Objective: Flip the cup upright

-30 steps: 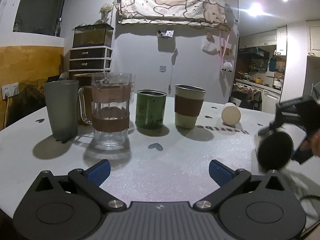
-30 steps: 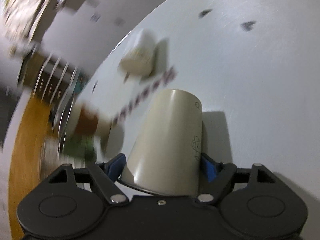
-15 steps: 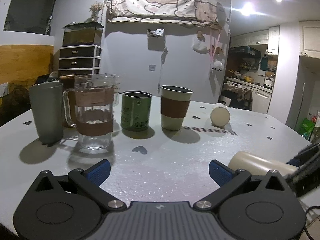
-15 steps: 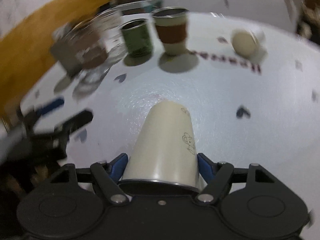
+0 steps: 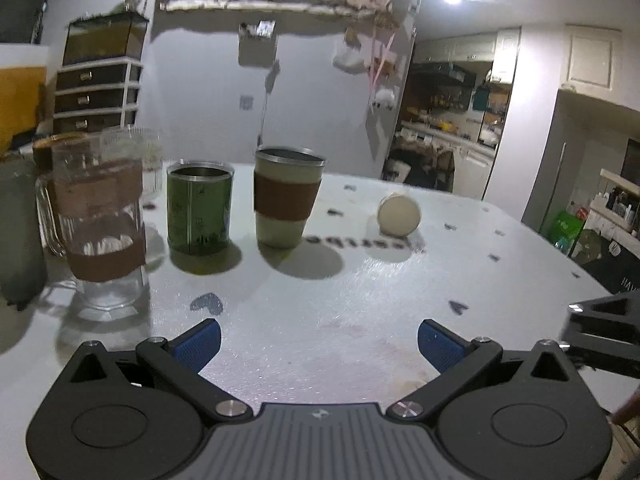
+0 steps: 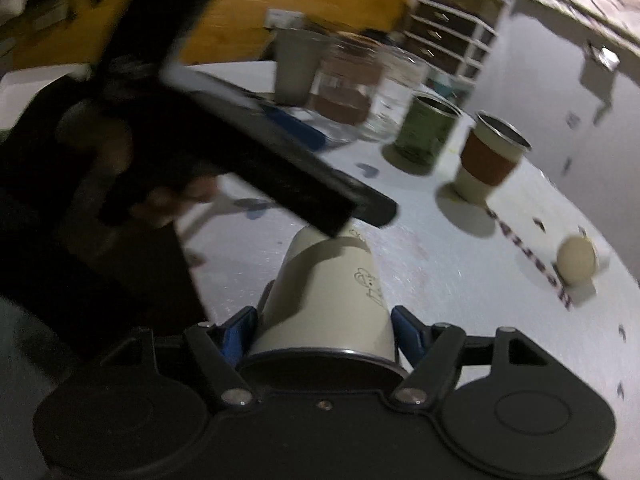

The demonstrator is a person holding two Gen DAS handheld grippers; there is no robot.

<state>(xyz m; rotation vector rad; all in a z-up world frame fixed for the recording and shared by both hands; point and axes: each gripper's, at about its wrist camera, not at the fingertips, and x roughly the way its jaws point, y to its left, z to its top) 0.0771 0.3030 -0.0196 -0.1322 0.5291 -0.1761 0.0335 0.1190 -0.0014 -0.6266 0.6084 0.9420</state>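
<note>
My right gripper is shut on a cream cup with a small drawing on its side. The cup's rim is toward the camera and its base points away over the white table. My left gripper is open and empty above the table; its black body crosses the right wrist view, just past the cup's base. Part of my right gripper's body shows at the right edge of the left wrist view. A second cream cup lies on its side further off, and shows in the right wrist view.
Upright vessels stand in a row at the back left: a steel cup with a brown sleeve, a green tin cup, a glass mug with brown bands and a grey tumbler. The table edge runs along the right.
My right gripper has swung the cream cup round towards the left gripper, and the cup has left the left wrist view. The left gripper has shifted slightly.
</note>
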